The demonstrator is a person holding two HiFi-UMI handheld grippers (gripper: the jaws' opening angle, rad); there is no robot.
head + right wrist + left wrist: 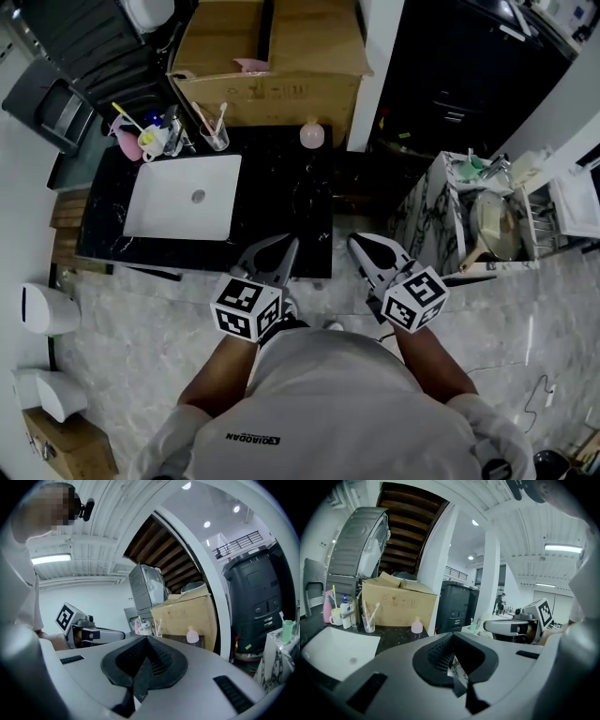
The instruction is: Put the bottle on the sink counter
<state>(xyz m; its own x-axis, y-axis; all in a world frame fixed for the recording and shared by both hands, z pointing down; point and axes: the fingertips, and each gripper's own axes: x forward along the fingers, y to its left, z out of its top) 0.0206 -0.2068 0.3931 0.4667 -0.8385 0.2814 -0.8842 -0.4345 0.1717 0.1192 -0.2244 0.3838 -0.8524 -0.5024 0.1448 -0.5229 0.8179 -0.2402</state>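
Head view: I have my left tongs [289,246] and right tongs [356,242] both closed, gripping nothing, at the counter [281,202] front; the bottle [311,134] stands at twelve o'clock, well apart, on its back edge.

left gripper [279,248]: jaws together, nothing between them, pointing forward and slightly down | right gripper [364,246]: jaws together, empty, level with the left and near it, tips leaning toward each other | left forearm [220,375] and right forearm [434,361]: both stretched forward from the torso, one gripper in each hand
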